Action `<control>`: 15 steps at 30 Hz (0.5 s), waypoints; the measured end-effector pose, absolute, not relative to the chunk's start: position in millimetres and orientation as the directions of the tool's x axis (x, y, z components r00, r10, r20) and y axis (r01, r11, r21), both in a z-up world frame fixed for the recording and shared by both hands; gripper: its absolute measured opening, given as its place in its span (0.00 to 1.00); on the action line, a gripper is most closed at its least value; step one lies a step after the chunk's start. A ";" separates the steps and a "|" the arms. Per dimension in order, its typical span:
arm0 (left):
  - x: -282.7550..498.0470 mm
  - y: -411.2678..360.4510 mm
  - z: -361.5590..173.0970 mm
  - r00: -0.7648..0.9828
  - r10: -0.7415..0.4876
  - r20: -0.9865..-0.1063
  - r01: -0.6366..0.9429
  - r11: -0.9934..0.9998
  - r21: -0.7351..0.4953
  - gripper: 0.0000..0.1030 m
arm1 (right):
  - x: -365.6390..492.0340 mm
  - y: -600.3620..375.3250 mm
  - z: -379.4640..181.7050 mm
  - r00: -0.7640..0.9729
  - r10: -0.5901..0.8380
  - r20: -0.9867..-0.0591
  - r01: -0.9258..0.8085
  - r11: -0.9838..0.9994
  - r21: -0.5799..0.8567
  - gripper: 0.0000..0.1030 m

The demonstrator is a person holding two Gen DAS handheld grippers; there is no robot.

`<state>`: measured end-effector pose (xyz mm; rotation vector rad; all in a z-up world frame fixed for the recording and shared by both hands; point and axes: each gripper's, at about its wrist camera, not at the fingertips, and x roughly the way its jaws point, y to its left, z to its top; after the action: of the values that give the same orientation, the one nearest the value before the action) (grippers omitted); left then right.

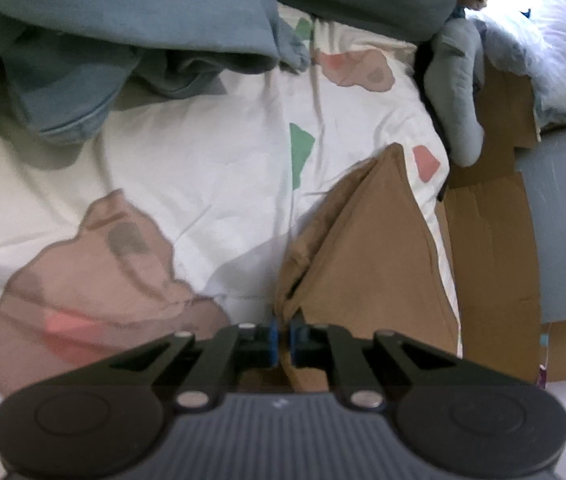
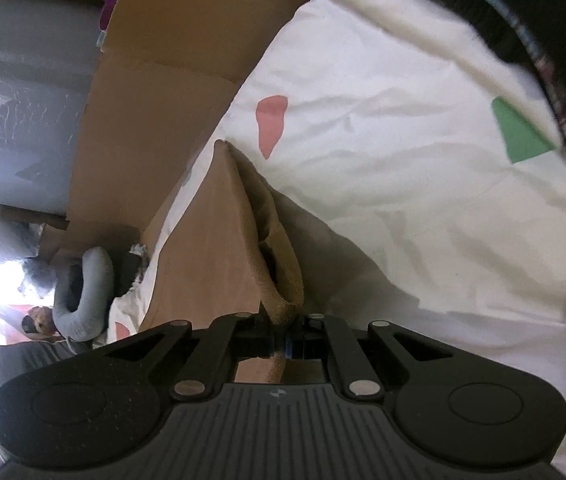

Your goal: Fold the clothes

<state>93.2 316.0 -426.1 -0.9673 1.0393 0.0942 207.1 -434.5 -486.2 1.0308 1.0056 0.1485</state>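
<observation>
Brown cloth (image 1: 367, 248) lies on the white patterned bed cover (image 1: 203, 168), stretching forward from both my tools. My left hand-held gripper (image 1: 281, 340) pinches its near edge closed; my right hand-held gripper (image 2: 285, 338) is clamped on a bunched corner, held low over the bed.

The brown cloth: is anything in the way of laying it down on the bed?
Nothing visible. Both hand-held grippers, left and right, already pinch the brown cloth, and the white bedspread beside it lies bare.
</observation>
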 end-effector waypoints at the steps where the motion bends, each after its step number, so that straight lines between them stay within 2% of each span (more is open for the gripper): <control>1: 89.7 315.8 -424.8 0.538 -0.358 -0.763 -0.492 0.602 -0.629 0.05 | 206.0 -435.8 -483.4 0.560 0.535 -0.632 0.329 0.557 0.762 0.03; 15: 48.5 310.5 -418.7 0.478 -0.380 -0.792 -0.481 0.640 -0.599 0.05 | 172.2 -457.3 -476.3 0.520 0.507 -0.687 0.363 0.597 0.716 0.03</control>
<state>48.5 310.5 -418.7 -0.9243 1.1144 0.0736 172.2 -457.3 -476.3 0.9756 1.0656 0.1056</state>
